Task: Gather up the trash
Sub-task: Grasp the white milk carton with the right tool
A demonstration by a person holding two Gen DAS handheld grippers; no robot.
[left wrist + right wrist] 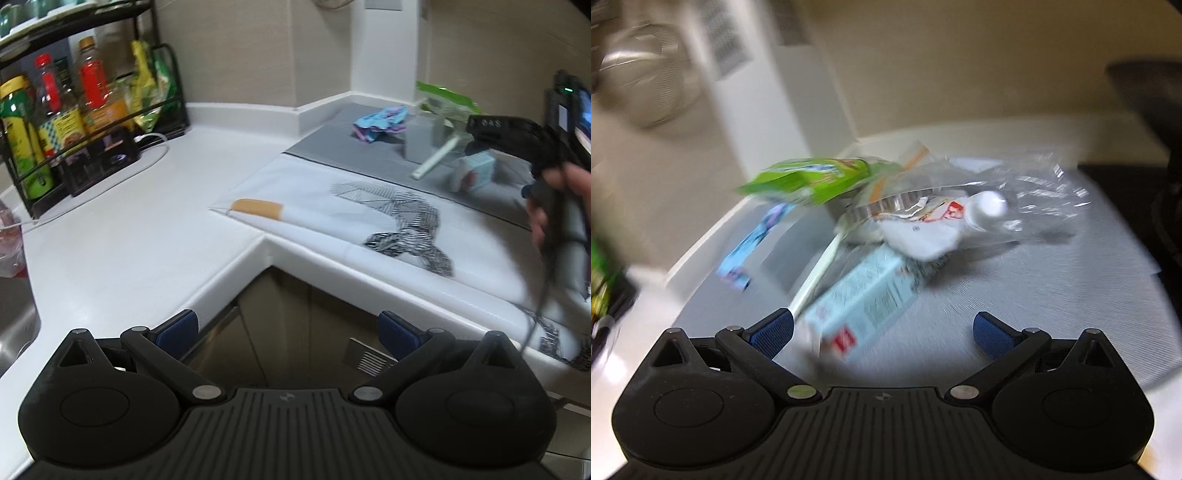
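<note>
A heap of trash lies on a grey mat (1015, 295): a light blue carton (864, 299), a green packet (809, 177), a blue-purple wrapper (753, 243), a white stick (820, 273), crumpled white paper (919, 236) and clear plastic (1027, 195). My right gripper (882, 332) is open and empty, just in front of the carton. In the left wrist view the wrapper (380, 122), stick (436, 158) and carton (476, 171) show far right, under the right gripper's black body (517, 136). My left gripper (288, 332) is open and empty, off the counter's inner corner.
A white printed bag (388, 214) with a roll (258, 208) lies on the white counter (140, 229). A black rack of bottles (74, 122) stands at the back left, a sink (14, 317) at the left. A metal bowl (646, 77) hangs on the wall.
</note>
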